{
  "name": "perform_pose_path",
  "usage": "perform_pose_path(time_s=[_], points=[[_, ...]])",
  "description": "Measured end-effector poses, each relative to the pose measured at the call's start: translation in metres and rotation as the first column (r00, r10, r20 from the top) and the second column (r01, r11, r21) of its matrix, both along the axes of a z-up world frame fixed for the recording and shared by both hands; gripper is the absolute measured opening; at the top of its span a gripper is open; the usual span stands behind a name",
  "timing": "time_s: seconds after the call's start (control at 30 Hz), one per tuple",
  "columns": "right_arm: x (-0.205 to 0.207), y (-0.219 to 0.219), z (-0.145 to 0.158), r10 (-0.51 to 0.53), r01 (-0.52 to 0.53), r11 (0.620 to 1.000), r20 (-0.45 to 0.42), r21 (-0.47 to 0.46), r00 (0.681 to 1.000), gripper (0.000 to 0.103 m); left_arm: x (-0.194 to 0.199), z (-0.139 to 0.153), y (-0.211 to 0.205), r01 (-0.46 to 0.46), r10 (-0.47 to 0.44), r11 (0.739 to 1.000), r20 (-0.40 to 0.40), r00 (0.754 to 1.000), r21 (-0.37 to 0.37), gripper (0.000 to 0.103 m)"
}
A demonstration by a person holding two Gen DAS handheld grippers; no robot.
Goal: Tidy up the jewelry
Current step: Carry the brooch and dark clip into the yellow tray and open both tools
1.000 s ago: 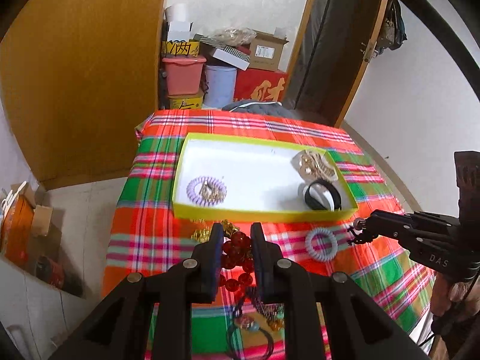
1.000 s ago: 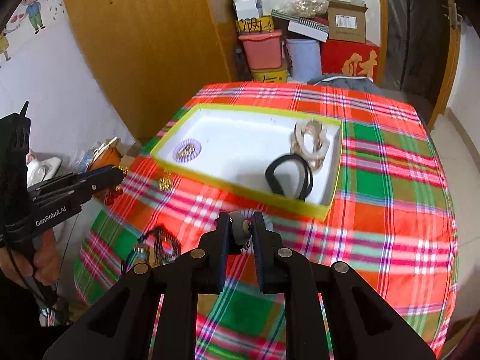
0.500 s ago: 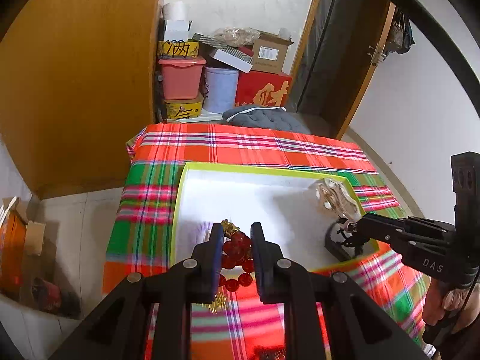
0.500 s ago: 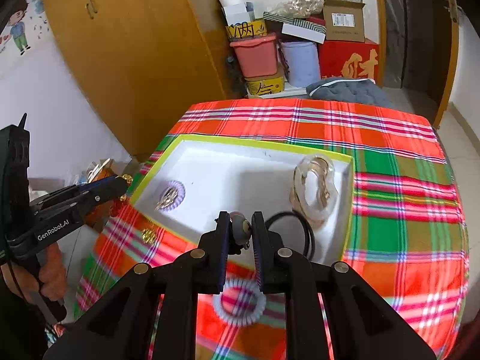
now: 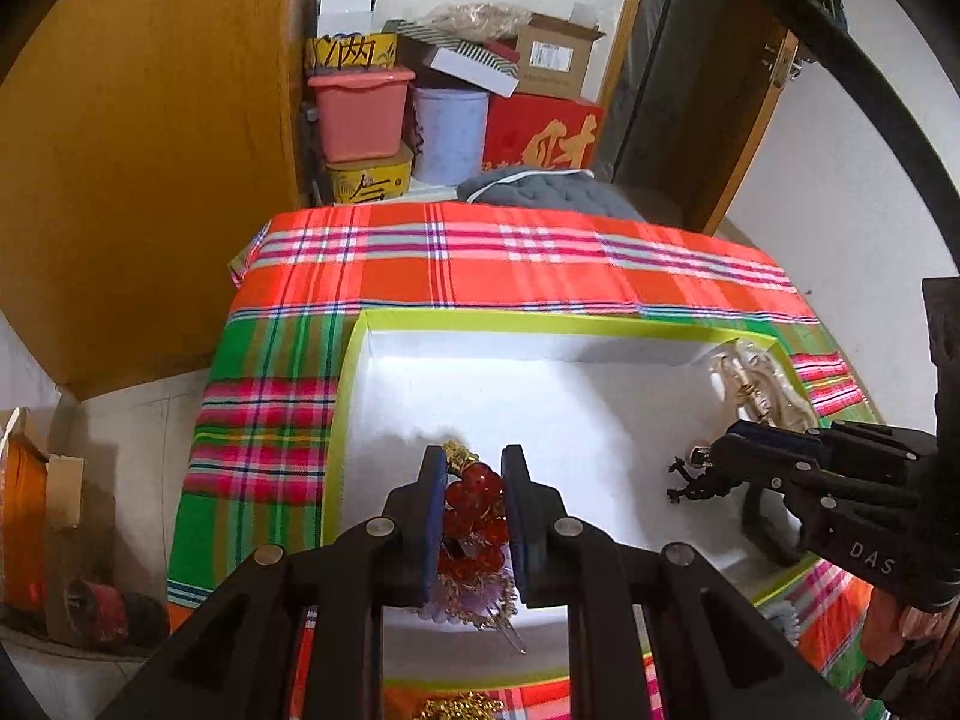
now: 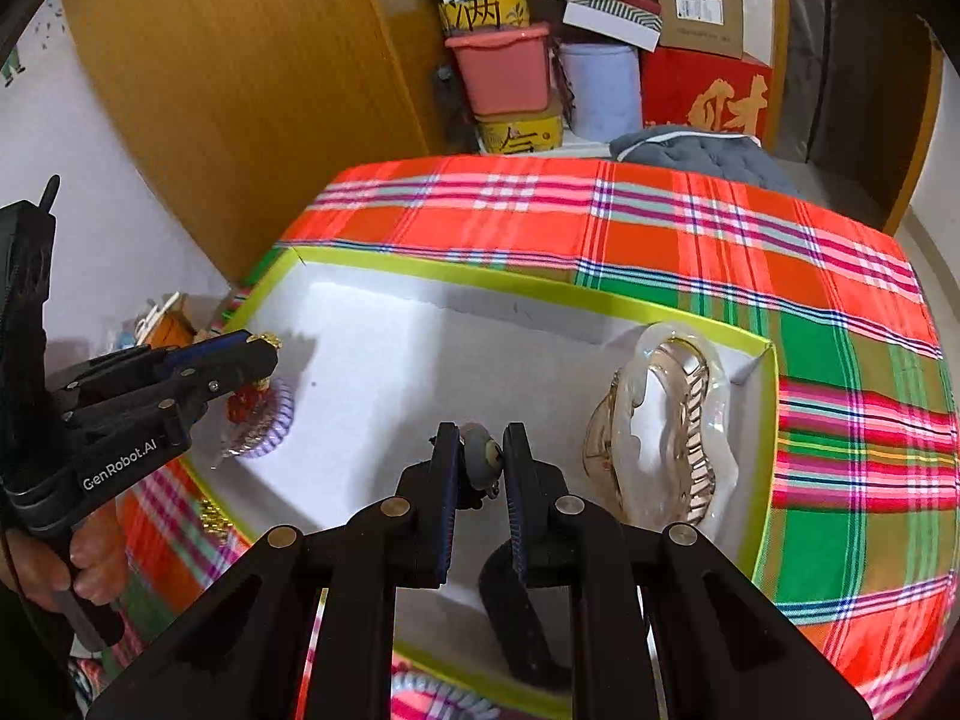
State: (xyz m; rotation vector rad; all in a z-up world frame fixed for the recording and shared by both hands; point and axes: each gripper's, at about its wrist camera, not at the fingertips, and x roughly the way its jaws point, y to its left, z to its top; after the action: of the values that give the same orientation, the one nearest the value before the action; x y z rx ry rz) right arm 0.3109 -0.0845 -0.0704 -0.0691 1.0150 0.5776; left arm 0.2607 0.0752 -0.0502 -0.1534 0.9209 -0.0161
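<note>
Carrying two pieces over the tray at once, having come forward from the tablecloth where both grippers were hanging a second ago.

Left gripper point(image 5: 474, 483): clamped on red bead bracelet point(image 5: 474, 516), centre of the left wrist view, now hanging above the purple coil hair tie point(image 6: 267, 426) at the tray's left end. Gold tassel showing at the finger tips.

Right gripper point(image 6: 483, 456): clamped on small grey charm point(image 6: 480, 459), centre of the right wrist view, now hanging over the white floor of the tray point(image 6: 528, 291), beside the clear hair claw point(image 6: 660, 426). Black band point(image 6: 510, 612) lying low in the frame, partly hidden by the fingers.

Meaning for the task, as a judgement: moving from transport to placing; both pieces inside the yellow-green rim, release probably next, neither piece yet set down. Gold trinket point(image 5: 459, 707) and pale coil hair tie point(image 6: 438, 699) remaining outside on the plaid tablecloth point(image 6: 780, 252), bottom edge of each frame.

Writing readable:
- "GenRobot.AI" on the left gripper body, left edge of the right wrist view.
- "DAS" on the right gripper body, lower right of the left wrist view.
- Gold Chinese character on red box point(image 6: 708, 96), upper right.
- Black Chinese characters on yellow tin point(image 6: 483, 12), upper centre.
- Printed label on cardboard box point(image 6: 699, 6), too small for reading.
</note>
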Motion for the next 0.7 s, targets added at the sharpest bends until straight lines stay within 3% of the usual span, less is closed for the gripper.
perform_pose_path(time_s=[0.2,0.37,0.43,0.53,0.7], points=[[0.001,0.001,-0.003,0.007,-0.007,1.0,-0.006,-0.008,1.0,0.017,0.002,-0.002,0.001,0.002,-0.003,1.0,0.002,1.0,0.031,0.02],[-0.004,0.001,0.004,0.018,-0.018,1.0,0.008,0.008,1.0,0.039,0.002,0.001,0.0,0.002,-0.002,1.0,-0.004,1.0,0.028,0.021],[-0.008,-0.001,0.009,0.018,-0.019,1.0,0.017,0.013,1.0,0.04,0.0,0.005,0.001,0.0,0.0,1.0,0.004,1.0,0.019,0.024],[-0.014,-0.004,0.017,0.015,-0.016,1.0,0.03,0.021,0.999,0.04,-0.007,0.014,0.002,-0.008,0.008,1.0,0.026,1.0,0.0,0.038],[-0.031,-0.019,0.033,0.0,-0.002,0.999,0.052,0.047,0.999,0.04,-0.026,0.03,0.006,-0.031,0.032,0.999,0.054,0.998,-0.012,0.038]])
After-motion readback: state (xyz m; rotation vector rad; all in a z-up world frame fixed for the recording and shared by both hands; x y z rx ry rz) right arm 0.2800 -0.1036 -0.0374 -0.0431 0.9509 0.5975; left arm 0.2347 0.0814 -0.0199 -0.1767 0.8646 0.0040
